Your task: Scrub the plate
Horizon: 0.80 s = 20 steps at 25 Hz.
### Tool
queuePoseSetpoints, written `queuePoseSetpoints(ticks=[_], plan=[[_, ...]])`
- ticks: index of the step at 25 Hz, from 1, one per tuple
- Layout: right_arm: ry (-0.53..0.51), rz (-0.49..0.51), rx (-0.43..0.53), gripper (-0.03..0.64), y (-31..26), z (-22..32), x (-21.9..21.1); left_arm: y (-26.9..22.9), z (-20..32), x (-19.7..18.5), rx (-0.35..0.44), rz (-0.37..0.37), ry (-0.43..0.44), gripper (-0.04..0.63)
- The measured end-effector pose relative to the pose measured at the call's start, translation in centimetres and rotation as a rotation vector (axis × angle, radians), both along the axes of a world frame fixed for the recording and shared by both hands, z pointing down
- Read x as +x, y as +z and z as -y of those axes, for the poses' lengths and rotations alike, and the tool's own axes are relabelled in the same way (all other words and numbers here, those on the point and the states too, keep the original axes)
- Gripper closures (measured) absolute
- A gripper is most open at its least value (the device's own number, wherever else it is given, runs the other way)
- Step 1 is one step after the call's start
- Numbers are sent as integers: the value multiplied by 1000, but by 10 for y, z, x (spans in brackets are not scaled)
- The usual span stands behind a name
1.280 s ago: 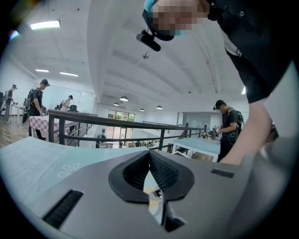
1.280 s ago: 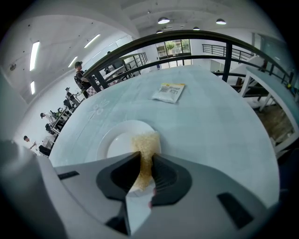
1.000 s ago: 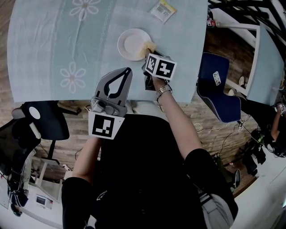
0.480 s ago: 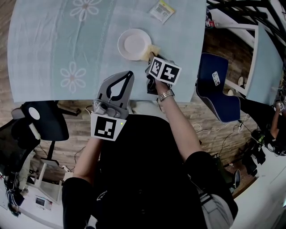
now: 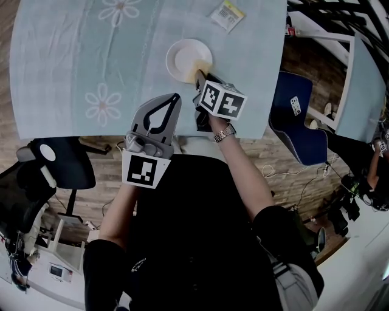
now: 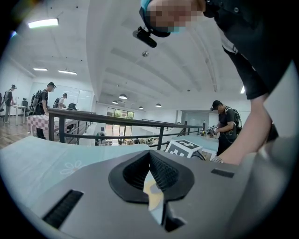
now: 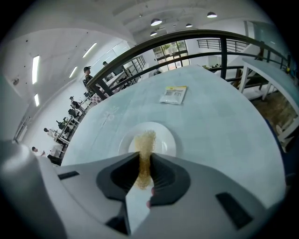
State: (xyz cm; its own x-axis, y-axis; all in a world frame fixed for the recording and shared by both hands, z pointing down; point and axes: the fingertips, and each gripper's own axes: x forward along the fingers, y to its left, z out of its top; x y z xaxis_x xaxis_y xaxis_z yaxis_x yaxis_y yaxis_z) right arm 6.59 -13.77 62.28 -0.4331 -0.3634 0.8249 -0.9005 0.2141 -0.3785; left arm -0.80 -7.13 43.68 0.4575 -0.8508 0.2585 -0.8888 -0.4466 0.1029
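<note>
A small white plate [image 5: 185,58] sits on the pale blue flowered tablecloth [image 5: 91,61]. My right gripper [image 5: 200,75] reaches it from the near right and is shut on a yellow sponge [image 5: 201,67] that lies over the plate's near right rim. In the right gripper view the sponge [image 7: 144,151] sticks out between the jaws over the plate [image 7: 163,140]. My left gripper [image 5: 174,97] hovers at the table's front edge, apart from the plate, jaws shut on nothing. The left gripper [image 6: 150,161] is tilted up toward the ceiling in its own view.
A small printed packet [image 5: 227,14] lies beyond the plate, also seen as the packet [image 7: 174,94]. A blue chair [image 5: 298,121] stands right of the table and a black chair [image 5: 61,161] at the near left. A dark railing [image 7: 196,39] runs behind the table.
The right gripper drew back slightly, then moved left with the sponge, from beside the plate's right rim to over it. The left gripper stayed about where it was.
</note>
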Motion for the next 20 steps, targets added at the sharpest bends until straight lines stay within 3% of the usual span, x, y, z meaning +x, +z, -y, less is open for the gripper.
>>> queuePoseSetpoints(ticks=[12, 20], plan=[[-69, 71, -52, 555, 10, -6, -65, 13, 18, -37, -35, -9, -27, 582], [-61, 71, -69, 555, 18, -7, -79, 20, 24, -52, -53, -19, -44, 582]])
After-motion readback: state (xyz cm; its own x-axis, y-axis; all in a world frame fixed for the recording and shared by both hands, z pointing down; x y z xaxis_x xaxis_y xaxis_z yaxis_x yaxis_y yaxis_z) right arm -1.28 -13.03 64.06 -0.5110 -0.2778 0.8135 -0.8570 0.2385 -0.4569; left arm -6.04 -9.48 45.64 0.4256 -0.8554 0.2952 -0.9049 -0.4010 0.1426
